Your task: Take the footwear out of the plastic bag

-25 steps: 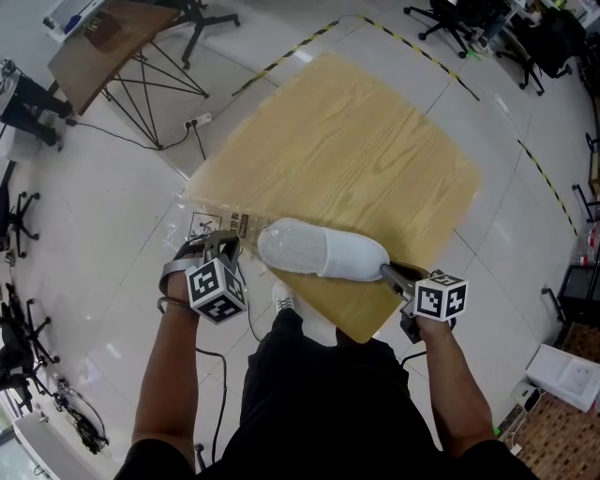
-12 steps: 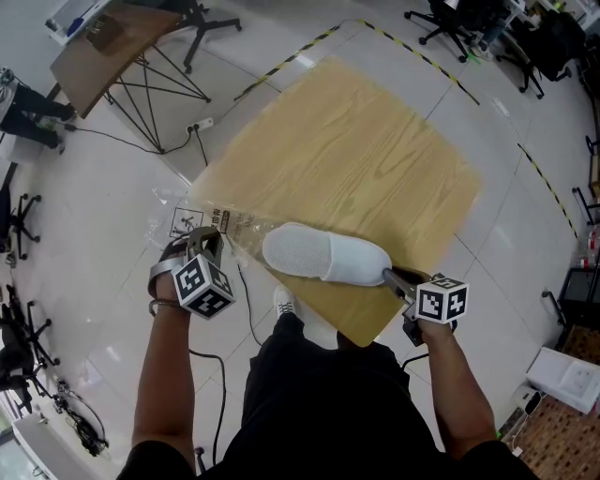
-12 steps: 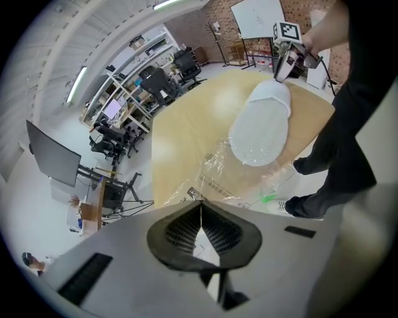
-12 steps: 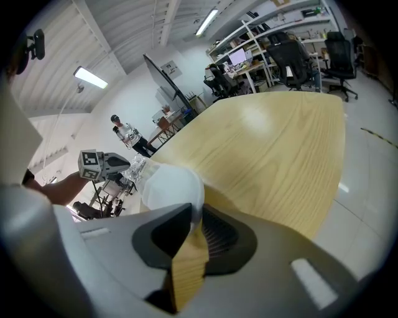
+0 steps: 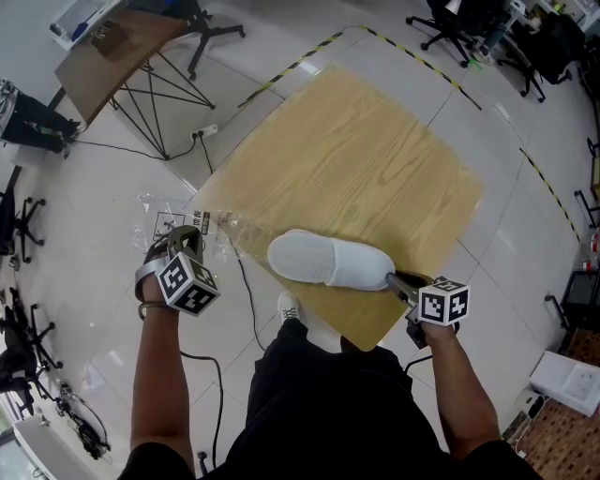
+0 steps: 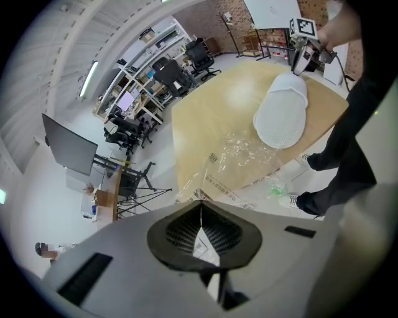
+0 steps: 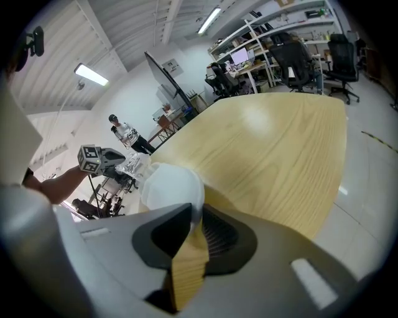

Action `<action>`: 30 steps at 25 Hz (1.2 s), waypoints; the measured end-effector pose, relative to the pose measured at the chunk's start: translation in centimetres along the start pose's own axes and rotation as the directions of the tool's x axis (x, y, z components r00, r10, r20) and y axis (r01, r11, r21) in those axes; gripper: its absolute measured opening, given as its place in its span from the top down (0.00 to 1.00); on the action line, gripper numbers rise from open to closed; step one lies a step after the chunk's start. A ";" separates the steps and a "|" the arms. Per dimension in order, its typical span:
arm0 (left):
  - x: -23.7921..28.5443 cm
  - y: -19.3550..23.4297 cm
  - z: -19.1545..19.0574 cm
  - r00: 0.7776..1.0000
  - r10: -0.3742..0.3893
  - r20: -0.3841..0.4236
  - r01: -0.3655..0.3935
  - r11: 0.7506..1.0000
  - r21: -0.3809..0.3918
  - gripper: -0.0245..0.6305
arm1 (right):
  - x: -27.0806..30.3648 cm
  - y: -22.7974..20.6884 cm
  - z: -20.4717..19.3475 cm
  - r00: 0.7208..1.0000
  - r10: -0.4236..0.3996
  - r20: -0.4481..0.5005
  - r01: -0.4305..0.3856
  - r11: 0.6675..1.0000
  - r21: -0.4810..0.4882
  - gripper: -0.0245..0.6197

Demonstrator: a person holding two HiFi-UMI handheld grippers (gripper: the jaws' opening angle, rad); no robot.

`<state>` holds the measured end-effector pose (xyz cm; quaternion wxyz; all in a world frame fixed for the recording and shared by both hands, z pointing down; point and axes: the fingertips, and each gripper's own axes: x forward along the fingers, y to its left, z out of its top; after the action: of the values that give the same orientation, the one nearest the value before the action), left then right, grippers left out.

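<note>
Head view: slipper (image 5: 328, 262) on wooden table (image 5: 375, 150); tiled floor (image 5: 84, 197), office chairs (image 5: 448, 22).

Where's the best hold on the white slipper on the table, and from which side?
Probably its heel end, from the person's right, in line with its length. The white slipper lies flat on the table, broad rounded toe to the left; the heel end is the thinner part jaws can span. The right tool grips there; the left tool pinches the plastic bag toe-side.
</note>
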<state>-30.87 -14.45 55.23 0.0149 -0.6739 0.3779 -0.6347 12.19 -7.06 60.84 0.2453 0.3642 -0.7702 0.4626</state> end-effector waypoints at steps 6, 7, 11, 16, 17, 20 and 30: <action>-0.4 3.1 -1.2 0.998 0.058 -0.030 -0.059 0.996 -0.065 0.95 | 0.1 0.1 0.2 1.000 -0.002 -0.001 0.002 1.000 -0.003 0.87; -0.4 3.5 -1.0 0.998 0.058 -0.022 -0.059 0.994 -0.087 0.95 | 0.2 0.2 0.2 1.000 -0.003 -0.001 0.003 1.000 -0.002 0.87; -0.5 4.7 1.9 0.998 0.045 0.050 -0.035 0.980 -0.197 0.95 | 0.3 0.3 0.2 1.000 -0.002 0.003 0.002 1.000 0.004 0.87; -0.3 4.6 10.9 0.979 0.029 0.200 0.012 0.979 -0.201 0.95 | 0.2 0.0 0.3 1.000 0.003 0.007 -0.003 1.000 0.012 0.87; -0.1 4.2 13.0 0.974 0.014 0.228 0.032 0.980 -0.198 0.95 | 0.2 0.1 0.3 1.000 0.004 0.007 -0.004 1.000 0.015 0.87; 1.0 2.5 19.1 0.956 -0.044 0.291 0.099 0.979 -0.178 0.95 | 0.3 0.1 0.5 1.000 0.008 0.007 -0.008 1.000 0.022 0.87; 5.8 -6.4 31.3 0.922 -0.236 0.308 0.266 0.962 -0.059 0.95 | 0.5 -1.0 2.0 1.000 0.003 0.021 -0.003 0.999 0.038 0.87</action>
<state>-1.13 -27.32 57.24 -0.0432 -0.8045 0.3130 -0.5030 12.62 -9.34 60.79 0.2295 0.3725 -0.7645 0.4735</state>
